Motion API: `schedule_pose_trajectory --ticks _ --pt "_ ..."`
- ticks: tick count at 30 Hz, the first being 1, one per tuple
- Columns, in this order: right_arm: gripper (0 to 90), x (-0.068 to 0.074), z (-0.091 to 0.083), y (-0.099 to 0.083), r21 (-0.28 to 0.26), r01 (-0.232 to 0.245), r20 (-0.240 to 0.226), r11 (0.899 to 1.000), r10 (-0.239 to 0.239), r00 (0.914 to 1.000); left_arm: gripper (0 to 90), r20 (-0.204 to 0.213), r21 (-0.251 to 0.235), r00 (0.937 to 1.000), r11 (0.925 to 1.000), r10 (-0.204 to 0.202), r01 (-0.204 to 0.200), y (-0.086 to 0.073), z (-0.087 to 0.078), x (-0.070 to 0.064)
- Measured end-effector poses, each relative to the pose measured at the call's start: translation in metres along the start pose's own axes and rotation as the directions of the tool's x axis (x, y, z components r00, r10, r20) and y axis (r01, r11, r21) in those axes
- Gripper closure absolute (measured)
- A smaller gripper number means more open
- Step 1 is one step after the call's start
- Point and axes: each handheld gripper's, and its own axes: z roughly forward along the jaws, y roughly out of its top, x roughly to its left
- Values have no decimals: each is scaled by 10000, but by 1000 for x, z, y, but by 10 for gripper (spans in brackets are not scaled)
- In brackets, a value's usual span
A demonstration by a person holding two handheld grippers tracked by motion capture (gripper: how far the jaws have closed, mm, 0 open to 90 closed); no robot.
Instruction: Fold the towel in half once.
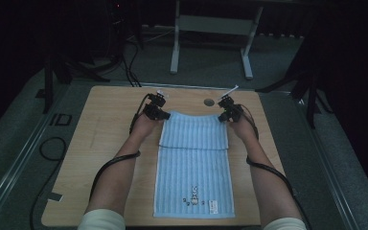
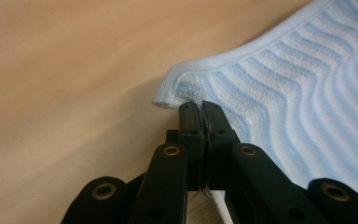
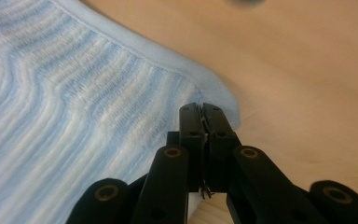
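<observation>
High view: left tongs [image 1: 161,115] and right tongs [image 1: 224,115] each pinched a far corner of the ribbed light-blue cotton towel [image 1: 194,163]; the thin bite risked slipping free, likely spoiling the fold on the wooden desk [image 1: 105,120].

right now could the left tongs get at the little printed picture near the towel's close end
Probably not yet: the left tongs are shut on the towel's far corner, and the printed picture lies at the opposite end. Nothing blocks the way once they let go.

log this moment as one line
left gripper: shut on towel far left corner | right gripper: shut on far right corner | towel: far part folded over | on table
</observation>
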Motion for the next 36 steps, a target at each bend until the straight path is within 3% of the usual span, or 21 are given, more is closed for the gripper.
schedule_pose_trajectory --ticks 5,9,13,14,16,18,20,21,22,23,24,25,26,27,28,31,32,33,34,35,36 --pt "880 -2 -64 21 -1344 441 203 9899 -418 9989 875 -111 -1083 9992 9934 372 -382 23 -58 -7" --pt "880 2 -111 32 -2280 853 397 9699 -783 9961 875 -353 -1618 9968 9838 718 -766 35 -96 -14" --pt "879 11 -143 38 -2860 1167 572 9511 -1046 9929 874 -204 -2251 9973 9716 706 -734 35 -123 -19" --pt "879 11 -143 38 -2860 1167 572 9511 -1046 9929 874 -204 -2251 9973 9716 706 -734 35 -123 -19" --pt "879 20 -156 24 -3421 1290 402 9308 -1227 9916 874 -48 -2385 9968 9680 797 -786 26 -131 -21" --pt "879 21 -156 19 -3477 1288 256 9287 -1279 9915 874 218 -2429 9964 9672 821 -743 12 -135 -23" --pt "879 33 -154 -7 -3564 1639 64 9198 -1730 9849 874 495 -2265 9931 9696 1063 -925 -8 -136 -28" --pt "879 33 -154 -7 -3564 1639 64 9198 -1730 9849 874 495 -2265 9931 9696 1063 -925 -8 -136 -28" --pt "879 40 -149 -24 -3569 1849 63 9157 -1956 9807 874 736 -2215 9894 9694 1249 -1059 -26 -136 -36" --pt "879 40 -149 -24 -3569 1849 63 9157 -1956 9807 874 736 -2215 9894 9694 1249 -1059 -26 -136 -36" --pt "879 48 -144 -41 -3450 2065 25 9156 -2191 9757 873 1116 -2207 9834 9684 1430 -1158 -46 -134 -46" --pt "879 48 -144 -41 -3450 2065 25 9156 -2191 9757 873 1116 -2207 9834 9684 1430 -1158 -46 -134 -46" --pt "878 54 -139 -59 -3433 2133 -68 9147 -2296 9733 873 1355 -2210 9791 9679 1518 -1194 -69 -131 -58" --pt "878 54 -139 -59 -3433 2133 -68 9147 -2296 9733 873 1355 -2210 9791 9679 1518 -1194 -69 -131 -58" --pt "878 59 -135 -77 -3478 1998 -391 9160 -2271 9731 873 1692 -2250 9777 9707 1247 -848 -88 -128 -64" --pt "878 64 -130 -95 -3539 1959 -577 9145 -2304 9714 873 1616 -2040 9793 9750 1221 -879 -102 -124 -68" --pt "877 68 -123 -114 -3500 1740 -1005 9205 -2216 9700 873 1643 -2004 9803 9768 1097 -757 -113 -120 -70" --pt "877 68 -123 -114 -3500 1740 -1005 9205 -2216 9700 873 1612 -1831 9816 9805 1021 -719 -121 -116 -72" --pt "876 75 -114 -130 -3349 1720 -1209 9264 -2233 9672 873 1667 -1521 9813 9859 958 -704 -137 -108 -78" --pt "876 75 -114 -130 -3349 1720 -1209 9264 -2233 9672 873 1667 -1521 9813 9859 958 -704 -137 -108 -78" --pt "874 83 -103 -144 -3007 1915 -1217 9343 -2368 9639 872 1741 -1180 9803 9903 933 -732 -151 -100 -83"
